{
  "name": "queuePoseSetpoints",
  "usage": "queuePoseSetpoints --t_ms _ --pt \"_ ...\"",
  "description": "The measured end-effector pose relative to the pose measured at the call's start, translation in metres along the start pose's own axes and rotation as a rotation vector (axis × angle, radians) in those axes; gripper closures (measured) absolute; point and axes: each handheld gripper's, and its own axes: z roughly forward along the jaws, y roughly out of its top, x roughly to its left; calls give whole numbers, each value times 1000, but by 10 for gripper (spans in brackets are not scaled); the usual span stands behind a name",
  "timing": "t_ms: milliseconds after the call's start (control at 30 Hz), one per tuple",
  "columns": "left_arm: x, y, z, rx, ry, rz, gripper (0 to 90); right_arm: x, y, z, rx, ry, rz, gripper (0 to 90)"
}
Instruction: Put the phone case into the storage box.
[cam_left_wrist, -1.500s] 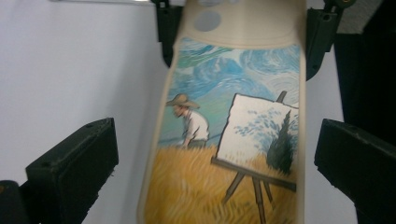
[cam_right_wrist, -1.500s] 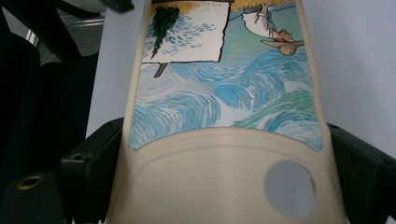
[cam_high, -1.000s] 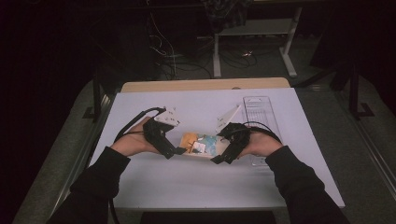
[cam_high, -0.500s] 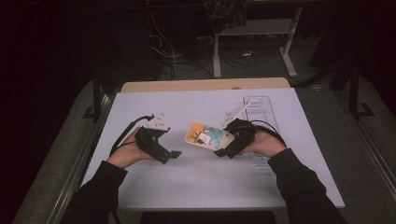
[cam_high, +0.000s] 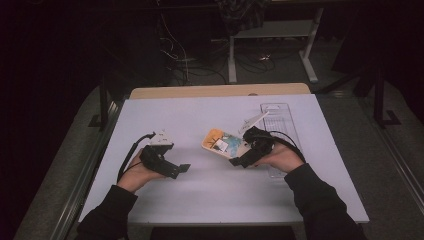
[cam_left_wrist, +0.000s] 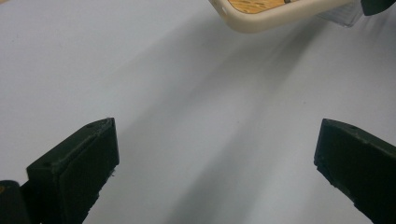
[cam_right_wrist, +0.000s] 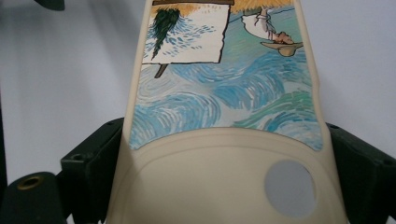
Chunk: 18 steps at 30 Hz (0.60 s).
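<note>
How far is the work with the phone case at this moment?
Done: the phone case is picked up, clamped at its two long edges by the right tongs, and the high view shows it raised off the white table. In hand: carrying it. The left tongs are open and empty. Left: putting it down, perhaps in the clear tray behind; that is a guess.

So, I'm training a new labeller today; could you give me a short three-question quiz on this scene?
1. True or false: the left gripper holds something.
2. What grips the cream phone case with a painted blue-and-orange picture? A) left gripper B) right gripper C) a bare hand
3. Fill in: a clear plastic tray lies on the white table on the person's ____ side.

Key: 1 false, its fingers stand wide apart; 2 B; 3 right.
</note>
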Motion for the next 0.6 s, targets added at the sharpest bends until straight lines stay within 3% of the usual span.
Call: queuePoseSetpoints --t_ms 33,67,300,600 --pt "-1 -1 2 1 2 3 0 1 0 0 4 3 21 93" --pt "-3 -1 7 -9 3 -12 0 -1 0 1 9 -14 2 93" --pt "-6 -3 13 -6 -7 -19 0 -1 0 4 2 -18 31 93" --pt "-10 -2 14 -35 -1 21 0 -1 0 1 -13 -15 41 93"
